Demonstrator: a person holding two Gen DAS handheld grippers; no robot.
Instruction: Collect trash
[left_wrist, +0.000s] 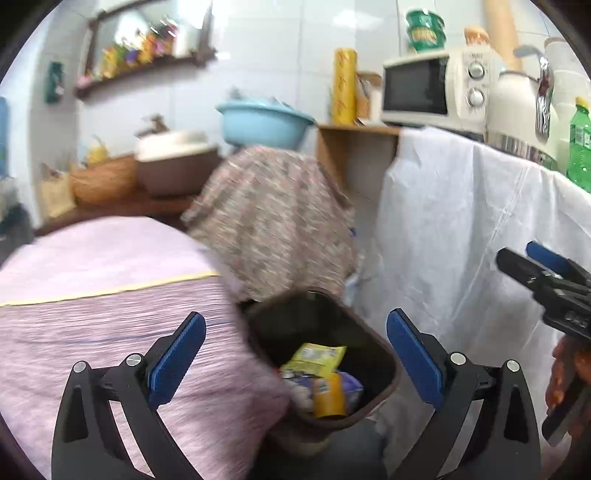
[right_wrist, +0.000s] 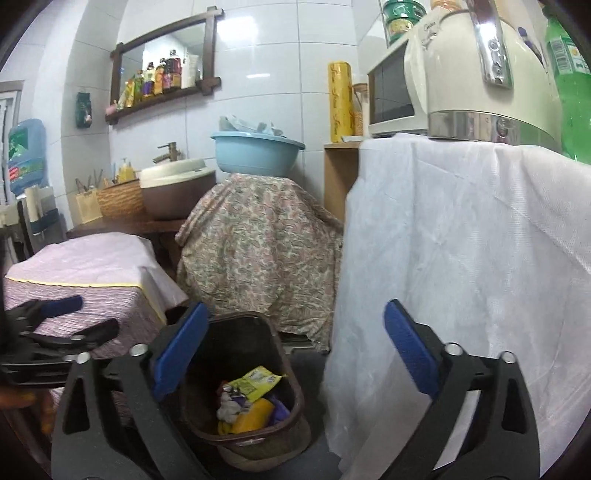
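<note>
A dark brown trash bin (left_wrist: 373, 347) stands on the floor between a purple-covered table and a white-draped counter; it also shows in the right wrist view (right_wrist: 291, 384). It holds a yellow wrapper (left_wrist: 317, 356) (right_wrist: 256, 380), a yellow tube (left_wrist: 328, 397) and purple and white scraps. My left gripper (left_wrist: 295, 358) is open and empty above the bin. My right gripper (right_wrist: 295, 354) is open and empty, above and right of the bin. The right gripper shows at the right edge of the left view (left_wrist: 532, 262), the left gripper at the left edge of the right view (right_wrist: 77, 314).
A purple-covered table (left_wrist: 110, 325) is on the left, a white-draped counter (right_wrist: 461, 258) with kettle (right_wrist: 476, 70), microwave (left_wrist: 432, 88) and green bottle (left_wrist: 580, 144) on the right. Behind the bin is a floral-covered stand (right_wrist: 258, 240) with a blue basin (right_wrist: 258, 153).
</note>
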